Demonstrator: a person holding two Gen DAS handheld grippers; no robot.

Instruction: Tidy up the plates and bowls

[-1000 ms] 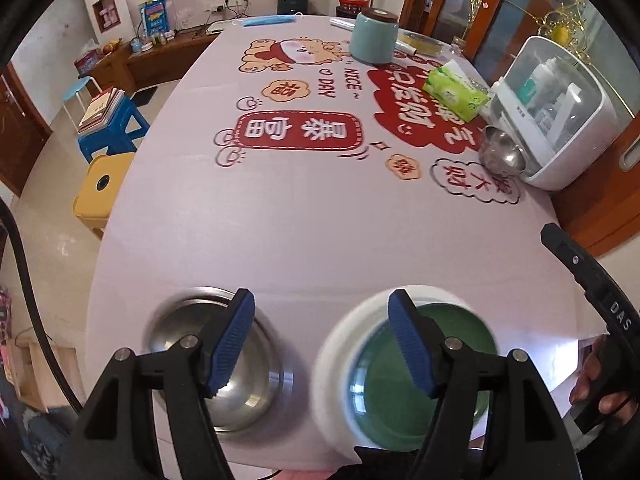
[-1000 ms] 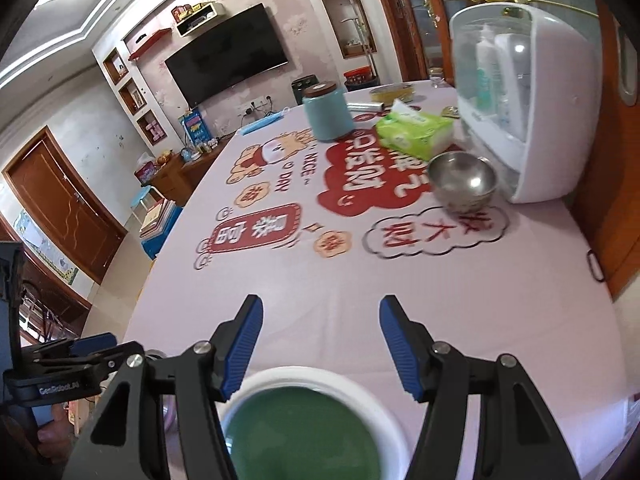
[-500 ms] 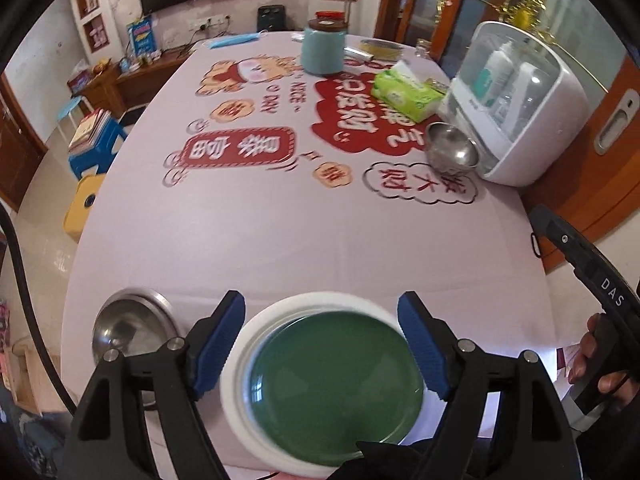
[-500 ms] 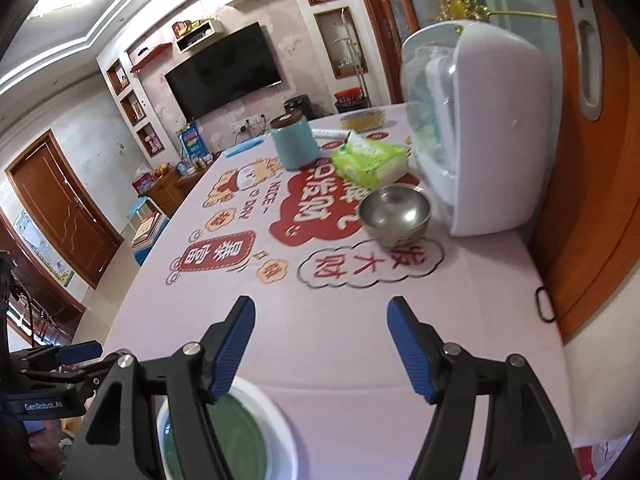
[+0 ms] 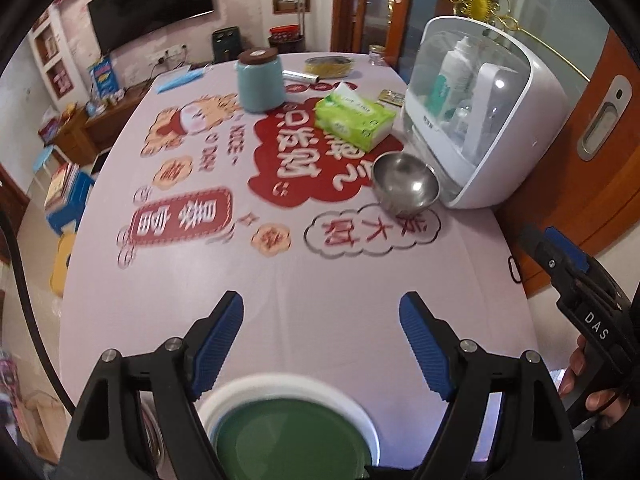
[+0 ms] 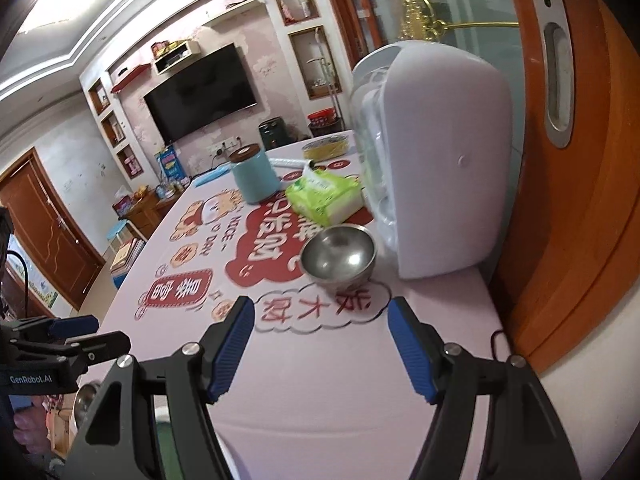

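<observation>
steel bowl [image 5: 405,181] upright near the table's right edge, just in front of a white dome-lidded organiser [image 5: 480,112], green tissue pack [image 5: 354,120] beyond it. white-rimmed green plate [image 5: 288,432] at the near edge of the pink printed tablecloth [image 5: 320,288], below the left gripper [image 5: 322,344]; second steel bowl [image 5: 154,440] only a sliver at its left, mostly hidden behind the finger. left jaws spread wide, nothing between the blue pads, having just been opening. right gripper [image 6: 320,346] likewise well open and holding nothing, jaws also just widened, aimed toward the far steel bowl, well short of it. teal canister [image 5: 260,80] toward the far edge.
</observation>
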